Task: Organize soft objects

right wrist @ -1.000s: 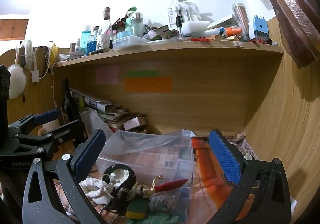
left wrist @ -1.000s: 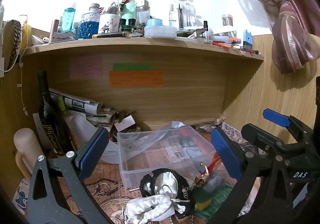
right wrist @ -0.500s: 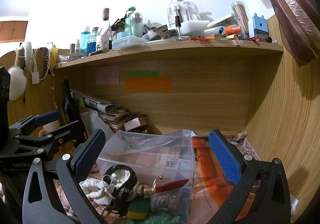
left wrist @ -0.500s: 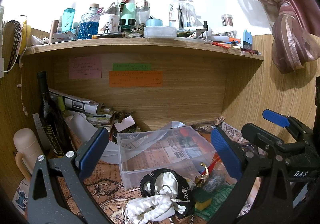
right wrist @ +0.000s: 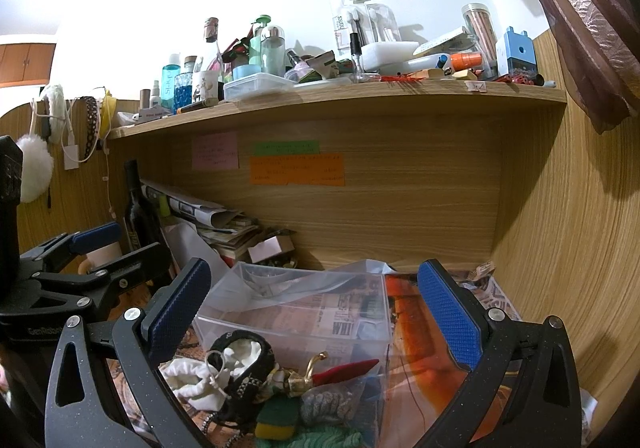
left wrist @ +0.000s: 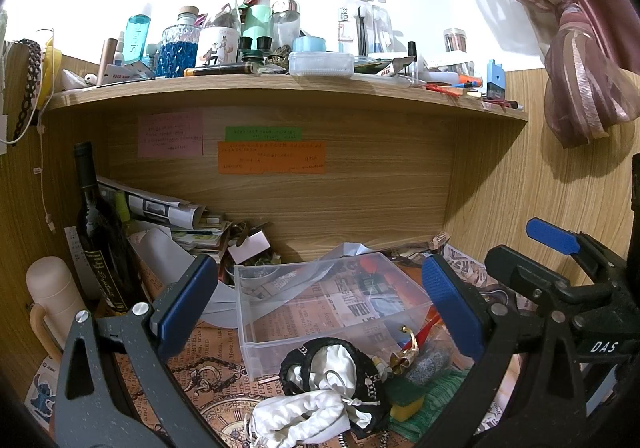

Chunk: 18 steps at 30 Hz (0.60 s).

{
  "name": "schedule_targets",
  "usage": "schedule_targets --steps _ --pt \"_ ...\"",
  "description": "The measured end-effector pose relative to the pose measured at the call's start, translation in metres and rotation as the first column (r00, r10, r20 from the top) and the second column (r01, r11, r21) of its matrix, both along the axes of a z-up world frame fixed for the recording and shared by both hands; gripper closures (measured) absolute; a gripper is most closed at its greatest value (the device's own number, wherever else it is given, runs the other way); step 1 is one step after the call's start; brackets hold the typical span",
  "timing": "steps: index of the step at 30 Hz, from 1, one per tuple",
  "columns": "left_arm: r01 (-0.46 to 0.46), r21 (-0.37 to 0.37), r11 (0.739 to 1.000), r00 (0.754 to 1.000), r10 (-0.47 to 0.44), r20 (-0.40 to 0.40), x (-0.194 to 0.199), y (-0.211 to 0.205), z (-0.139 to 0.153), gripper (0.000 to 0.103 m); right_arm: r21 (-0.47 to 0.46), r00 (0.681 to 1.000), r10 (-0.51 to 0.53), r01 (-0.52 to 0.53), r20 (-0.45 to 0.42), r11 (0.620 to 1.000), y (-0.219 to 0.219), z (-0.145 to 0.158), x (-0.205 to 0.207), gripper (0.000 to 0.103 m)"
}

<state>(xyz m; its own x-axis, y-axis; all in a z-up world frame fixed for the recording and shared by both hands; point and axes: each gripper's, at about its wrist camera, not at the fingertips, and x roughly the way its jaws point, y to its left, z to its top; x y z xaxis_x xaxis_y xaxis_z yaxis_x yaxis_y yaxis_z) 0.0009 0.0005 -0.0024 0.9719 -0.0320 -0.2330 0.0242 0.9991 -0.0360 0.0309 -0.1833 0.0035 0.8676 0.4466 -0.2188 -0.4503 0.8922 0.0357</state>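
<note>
A clear plastic box (left wrist: 320, 300) stands open on the desk, empty; it also shows in the right wrist view (right wrist: 296, 312). In front of it lies a heap of soft things: a white drawstring pouch (left wrist: 300, 416), a black pouch with white lining (left wrist: 332, 364), a green and yellow sponge (left wrist: 406, 396), a green knit cloth (left wrist: 440, 392) and a grey scrubber (left wrist: 430, 362). My left gripper (left wrist: 320, 308) is open and empty above the heap. My right gripper (right wrist: 316, 316) is open and empty, just right of the left one.
A dark wine bottle (left wrist: 100, 232), a cream flask (left wrist: 52, 292) and stacked papers (left wrist: 180, 216) fill the back left. A crowded shelf (left wrist: 280, 84) hangs overhead. Wooden walls close the back and right; a tied curtain (left wrist: 580, 80) hangs at the right.
Both grippers have drifted very slightly; the view has barely shifted. Nothing was taken hold of or moved.
</note>
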Motion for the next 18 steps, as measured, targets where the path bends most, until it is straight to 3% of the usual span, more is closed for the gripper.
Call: schedule_targets --steps 18 --pt "0.001 -0.002 1.0 1.0 -0.001 -0.002 0.0003 -0.0008 -0.0007 0.0 0.005 1.0 0.002 -0.002 0.0 1.0 0.0016 0.0003 -0.0007 0.0"
